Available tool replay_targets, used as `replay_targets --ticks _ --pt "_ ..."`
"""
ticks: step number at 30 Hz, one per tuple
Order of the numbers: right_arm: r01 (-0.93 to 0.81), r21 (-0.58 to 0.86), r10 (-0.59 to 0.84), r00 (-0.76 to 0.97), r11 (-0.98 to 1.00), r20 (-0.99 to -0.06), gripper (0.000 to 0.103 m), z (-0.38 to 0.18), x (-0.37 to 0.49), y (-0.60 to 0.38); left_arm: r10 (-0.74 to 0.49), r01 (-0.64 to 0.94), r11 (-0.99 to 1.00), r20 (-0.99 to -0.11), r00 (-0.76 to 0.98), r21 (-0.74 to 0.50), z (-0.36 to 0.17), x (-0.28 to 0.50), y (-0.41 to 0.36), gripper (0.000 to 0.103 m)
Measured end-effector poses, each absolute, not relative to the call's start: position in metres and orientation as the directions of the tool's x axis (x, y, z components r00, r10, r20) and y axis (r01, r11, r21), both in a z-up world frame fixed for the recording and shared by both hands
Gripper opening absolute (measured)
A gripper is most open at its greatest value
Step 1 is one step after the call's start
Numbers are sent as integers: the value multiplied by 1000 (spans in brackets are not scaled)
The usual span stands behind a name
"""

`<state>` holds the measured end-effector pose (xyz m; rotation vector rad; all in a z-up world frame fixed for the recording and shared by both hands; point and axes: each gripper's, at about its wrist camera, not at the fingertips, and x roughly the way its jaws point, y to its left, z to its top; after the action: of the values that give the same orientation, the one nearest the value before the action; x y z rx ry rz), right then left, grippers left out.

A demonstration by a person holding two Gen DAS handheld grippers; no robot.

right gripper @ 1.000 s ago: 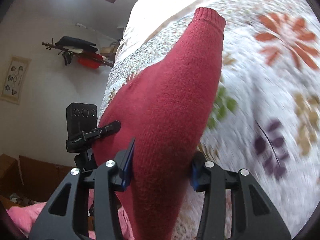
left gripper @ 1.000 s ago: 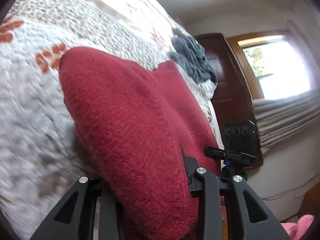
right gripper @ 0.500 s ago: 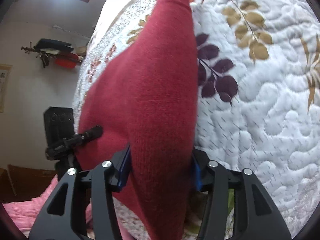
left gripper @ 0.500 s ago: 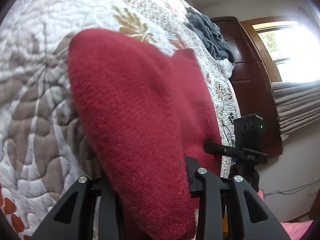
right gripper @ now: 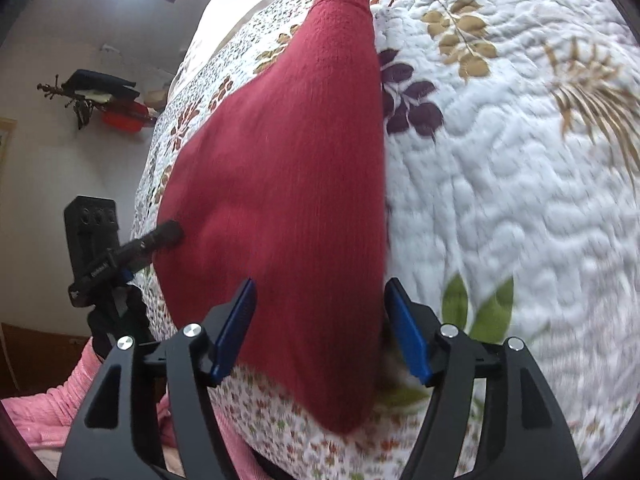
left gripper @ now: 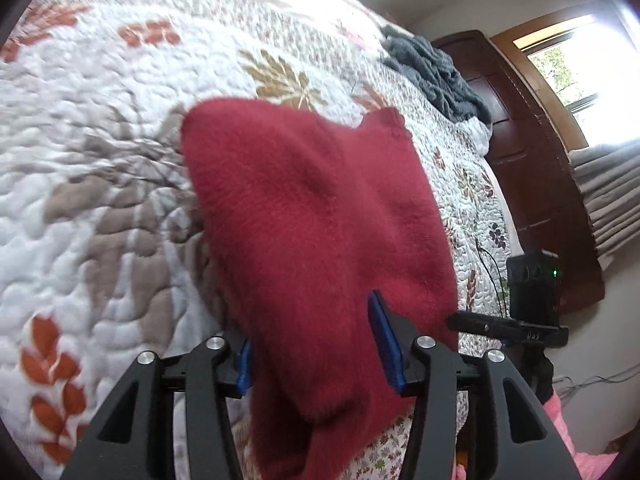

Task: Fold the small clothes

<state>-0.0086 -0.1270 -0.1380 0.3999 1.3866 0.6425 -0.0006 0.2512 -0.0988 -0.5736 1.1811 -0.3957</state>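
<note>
While the red sweater (right gripper: 288,184) is lying on the quilt (right gripper: 500,200), we are spreading both the left gripper (left gripper: 320,344) and right gripper (right gripper: 320,328), jaws released; a grey blanket (left gripper: 436,72) is sitting far right.

left gripper (left gripper: 318,354) jaws spread wide, blue pads either side of red cloth, right gripper (right gripper: 318,330) same, jaws apart, both pointing fwd, low
</note>
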Motion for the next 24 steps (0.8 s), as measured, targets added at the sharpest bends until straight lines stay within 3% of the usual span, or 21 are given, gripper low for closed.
replay_targets --ticks 4,8,11,13,24 --pt "-190 600 617 47 778 -786 65 -140 -30 -130 -517 30 838 -774 366 -545 -82 -26 245 53" --pt "-166 615 627 25 771 -779 53 -148 -42 -136 -481 63 867 -795 370 -495 -73 -54 237 54" --pt "-161 625 636 23 764 -771 29 -149 -49 -142 -458 69 881 -804 380 -469 -69 -69 234 54" --pt "-160 631 644 40 759 -764 23 -145 -51 -145 -444 81 890 -812 378 -449 -68 -77 230 54" --pt "-151 616 628 43 773 -777 22 -152 -59 -157 -370 35 926 -882 292 -377 -105 -90 231 53"
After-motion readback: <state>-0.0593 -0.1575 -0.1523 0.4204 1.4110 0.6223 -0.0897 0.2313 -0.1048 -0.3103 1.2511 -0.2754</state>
